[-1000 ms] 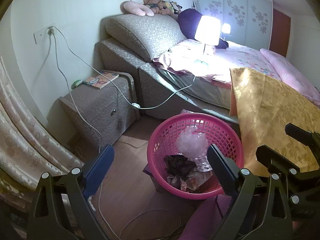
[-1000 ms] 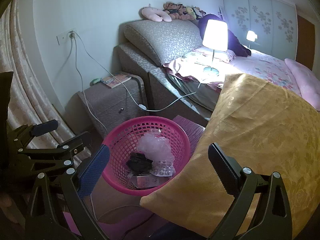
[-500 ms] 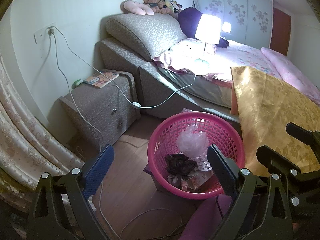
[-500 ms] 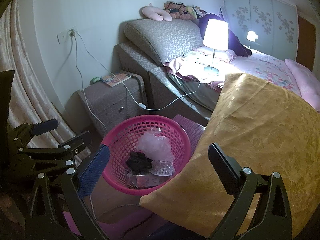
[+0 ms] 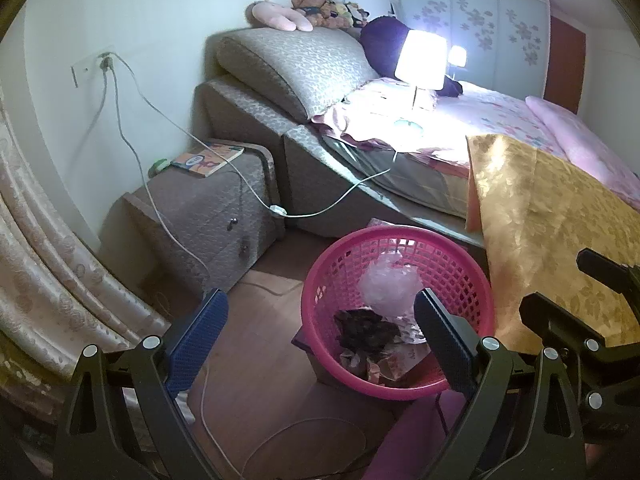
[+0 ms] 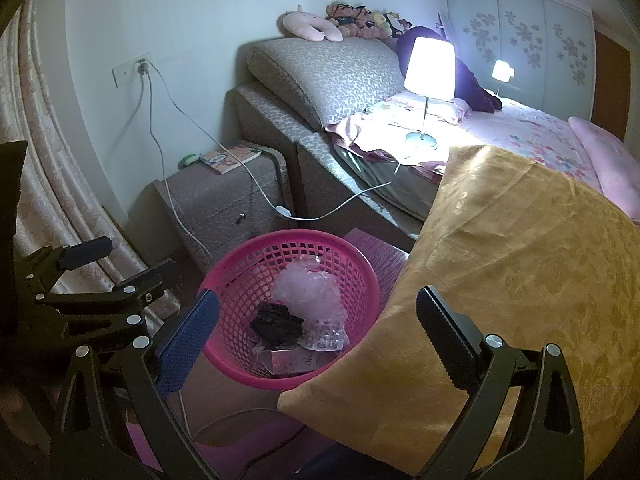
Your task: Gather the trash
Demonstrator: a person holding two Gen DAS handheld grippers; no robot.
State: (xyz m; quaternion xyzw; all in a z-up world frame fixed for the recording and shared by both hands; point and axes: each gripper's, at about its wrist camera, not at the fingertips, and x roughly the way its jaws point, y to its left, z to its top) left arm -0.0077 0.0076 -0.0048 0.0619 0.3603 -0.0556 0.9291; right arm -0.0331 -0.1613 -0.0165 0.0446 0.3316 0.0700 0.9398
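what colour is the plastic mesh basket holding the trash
Bright pink plastic mesh basket; clearest in the right wrist view.

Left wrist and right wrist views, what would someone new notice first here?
The bright pink basket on the floor by the bed, holding crumpled plastic and dark scraps. Then the lit lamp standing on the bed, and the gold cushion filling the right side. Both grippers, left and right, are open.

Your left claw (image 5: pixel 320 332) and right claw (image 6: pixel 318 332) are black triangular frames with silver screws, each bearing one blue textured pad (image 5: pixel 196 336).
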